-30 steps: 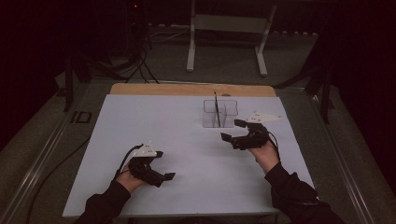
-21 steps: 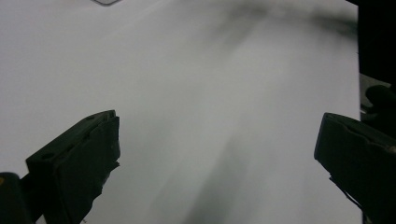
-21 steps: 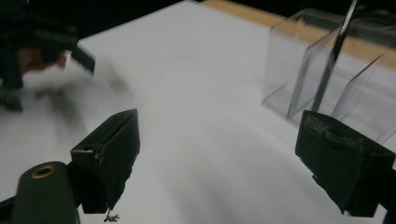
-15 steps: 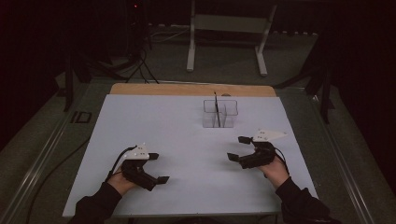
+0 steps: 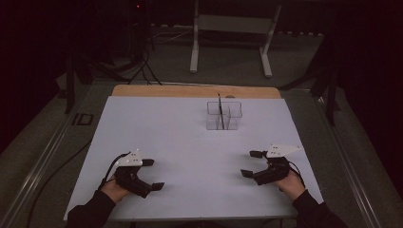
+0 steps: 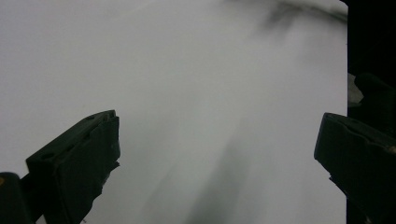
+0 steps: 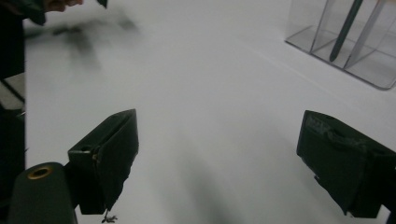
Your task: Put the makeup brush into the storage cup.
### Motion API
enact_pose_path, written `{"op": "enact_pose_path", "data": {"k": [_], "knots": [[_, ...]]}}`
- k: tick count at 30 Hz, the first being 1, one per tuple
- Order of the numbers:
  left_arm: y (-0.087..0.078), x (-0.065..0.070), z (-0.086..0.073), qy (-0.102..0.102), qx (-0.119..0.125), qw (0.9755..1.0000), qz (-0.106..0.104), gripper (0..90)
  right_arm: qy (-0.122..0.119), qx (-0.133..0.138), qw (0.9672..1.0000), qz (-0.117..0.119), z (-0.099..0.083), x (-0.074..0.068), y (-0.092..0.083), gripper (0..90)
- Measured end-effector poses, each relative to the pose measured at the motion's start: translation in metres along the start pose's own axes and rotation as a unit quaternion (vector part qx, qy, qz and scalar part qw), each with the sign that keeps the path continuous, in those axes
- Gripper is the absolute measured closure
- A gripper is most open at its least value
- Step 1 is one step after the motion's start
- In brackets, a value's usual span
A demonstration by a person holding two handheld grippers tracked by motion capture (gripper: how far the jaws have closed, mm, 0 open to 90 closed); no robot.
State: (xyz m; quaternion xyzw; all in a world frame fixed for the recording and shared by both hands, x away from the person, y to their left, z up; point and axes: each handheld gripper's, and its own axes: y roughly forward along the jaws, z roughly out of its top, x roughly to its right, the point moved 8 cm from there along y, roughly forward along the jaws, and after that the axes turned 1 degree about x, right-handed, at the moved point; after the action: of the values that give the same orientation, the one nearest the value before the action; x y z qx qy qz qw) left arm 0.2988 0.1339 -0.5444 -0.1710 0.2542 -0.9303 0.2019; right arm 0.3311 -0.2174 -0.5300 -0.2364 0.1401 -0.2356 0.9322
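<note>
Looks finished (or not begun): dark slim pen (image 5: pixel 220 110) upright in clear plastic divided box (image 5: pixel 224 115), left tool (image 5: pixel 151 174) and right tool (image 5: pixel 250 163) gaping wide, holding nothing, low over white counter (image 5: pixel 190 156).

You have two grippers at the near edge of the table: the left gripper (image 5: pixel 152 174) and the right gripper (image 5: pixel 252 164), each with two black jaws set wide apart. One white table (image 5: pixel 180 142) lies under them. You have one clear container (image 5: pixel 224 115) toward the far side, divided into compartments; their exact number is hard to tell. One dark pen (image 5: pixel 220 110) stands upright in it. In the right gripper view you see that container (image 7: pixel 345 42) and the pen (image 7: pixel 345 28).
</note>
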Motion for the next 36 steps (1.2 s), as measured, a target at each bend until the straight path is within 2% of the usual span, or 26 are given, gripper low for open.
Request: {"op": "enact_pose_path", "data": {"k": [3,6,11,19,36], "knots": [[-0.002,0.0,-0.002,0.0,0.003,1.0,0.001,1.6,-0.004,0.001,1.0,0.004,-0.004,-0.001,-0.004,13.0],[-0.005,-0.001,-0.006,-0.003,0.005,1.0,0.006,1.6,-0.005,-0.009,0.9999,0.001,-0.01,-0.001,-0.005,12.8],[-0.008,-0.004,-0.011,-0.01,0.007,0.9998,0.013,1.6,0.003,-0.012,0.9999,-0.001,-0.018,0.0,-0.011,13.0],[-0.013,-0.006,-0.017,-0.012,0.013,0.9998,0.012,1.6,0.011,-0.004,0.9999,0.0,-0.027,0.003,-0.021,13.1],[-0.018,-0.009,-0.019,-0.013,0.029,0.9992,0.023,1.6,0.009,-0.014,0.9997,0.015,-0.037,0.0,-0.022,13.1]]}}
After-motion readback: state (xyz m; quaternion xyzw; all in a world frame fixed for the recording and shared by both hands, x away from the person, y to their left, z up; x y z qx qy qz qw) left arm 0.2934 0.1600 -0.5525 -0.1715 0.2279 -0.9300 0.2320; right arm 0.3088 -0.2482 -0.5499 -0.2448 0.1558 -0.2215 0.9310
